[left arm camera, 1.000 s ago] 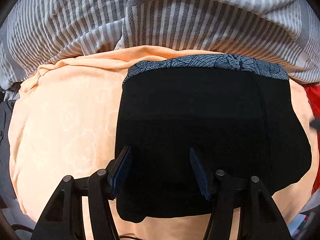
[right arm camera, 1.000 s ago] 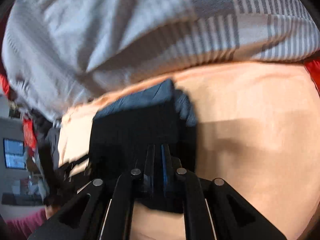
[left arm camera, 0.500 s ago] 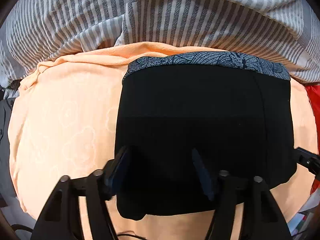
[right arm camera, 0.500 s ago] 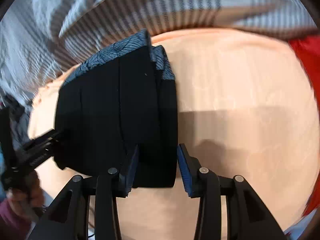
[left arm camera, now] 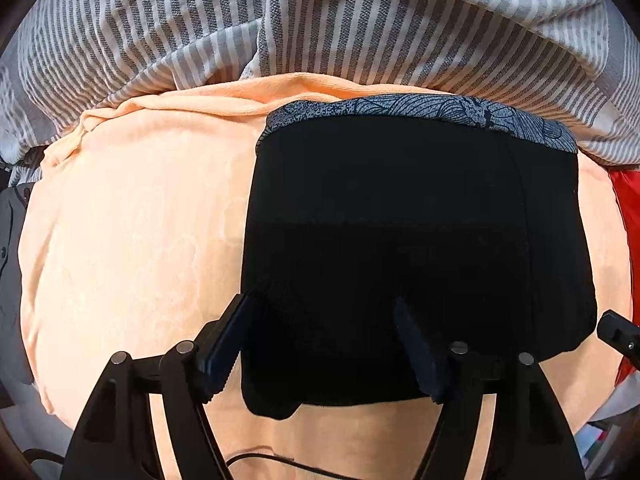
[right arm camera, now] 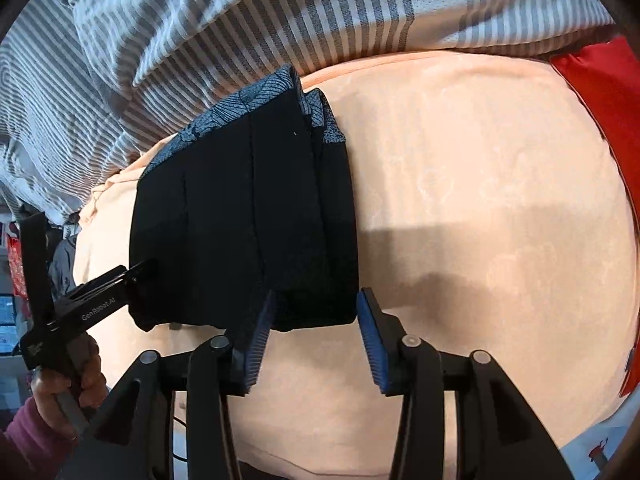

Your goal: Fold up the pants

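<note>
**Pants folded, both tongs letting go**

Black pants [left arm camera: 408, 248] lie as a compact folded block on the peach blanket [left arm camera: 132, 240], patterned waistband [left arm camera: 420, 110] toward the striped duvet [left arm camera: 320, 28]. Left tongs [left arm camera: 324, 340] hang over the near-left corner, jaws apart, gripping nothing. Right tongs [right arm camera: 316, 332] have just been opening, straddling the near-right corner, pads off the cloth. Likely releasing after the last fold.

White lettering "GenRobot.AI" runs along the black plastic arm of the left gripper [right arm camera: 146, 270], just left of the folded black pants [right arm camera: 248, 224]. A small white label below it is illegible.
</note>
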Action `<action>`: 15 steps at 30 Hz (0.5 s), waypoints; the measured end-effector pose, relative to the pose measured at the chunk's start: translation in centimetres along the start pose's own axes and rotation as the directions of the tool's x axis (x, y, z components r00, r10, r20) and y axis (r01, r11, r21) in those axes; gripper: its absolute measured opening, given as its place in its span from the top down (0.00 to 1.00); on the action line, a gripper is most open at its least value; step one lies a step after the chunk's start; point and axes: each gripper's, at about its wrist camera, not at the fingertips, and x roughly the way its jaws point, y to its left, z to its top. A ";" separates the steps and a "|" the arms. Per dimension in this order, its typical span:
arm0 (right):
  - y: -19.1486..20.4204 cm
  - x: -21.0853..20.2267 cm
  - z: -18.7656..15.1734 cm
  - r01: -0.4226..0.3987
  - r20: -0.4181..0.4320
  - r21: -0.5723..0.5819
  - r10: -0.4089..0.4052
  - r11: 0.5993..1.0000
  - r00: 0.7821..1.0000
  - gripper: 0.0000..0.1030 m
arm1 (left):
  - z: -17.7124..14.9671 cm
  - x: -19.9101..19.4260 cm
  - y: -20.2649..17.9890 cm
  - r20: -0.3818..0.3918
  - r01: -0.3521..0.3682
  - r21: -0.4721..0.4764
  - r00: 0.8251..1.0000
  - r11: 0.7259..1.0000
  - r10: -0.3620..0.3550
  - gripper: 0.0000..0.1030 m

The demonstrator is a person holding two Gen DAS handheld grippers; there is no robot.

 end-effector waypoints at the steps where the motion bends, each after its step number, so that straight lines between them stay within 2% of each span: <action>1: 0.0 -0.1 0.0 -0.003 0.004 0.003 0.003 1.000 1.000 0.49 | -0.1 -0.1 0.1 -0.002 0.000 0.000 1.000 1.000 0.000 0.28; 10: 0.4 0.1 -0.3 -0.027 0.001 0.018 0.026 0.999 1.000 0.47 | -0.8 -0.8 0.7 -0.023 0.001 -0.008 1.000 1.000 -0.001 0.28; 13: 0.5 0.2 -0.4 -0.034 0.000 0.024 0.034 0.999 0.999 0.45 | -1.2 -1.5 1.2 -0.014 0.035 -0.026 0.999 0.999 -0.035 0.28; 15: 0.4 0.2 -0.4 -0.038 0.000 0.029 0.038 0.999 0.999 0.43 | -1.5 -2.2 1.7 -0.011 0.082 -0.050 0.997 0.995 -0.083 0.28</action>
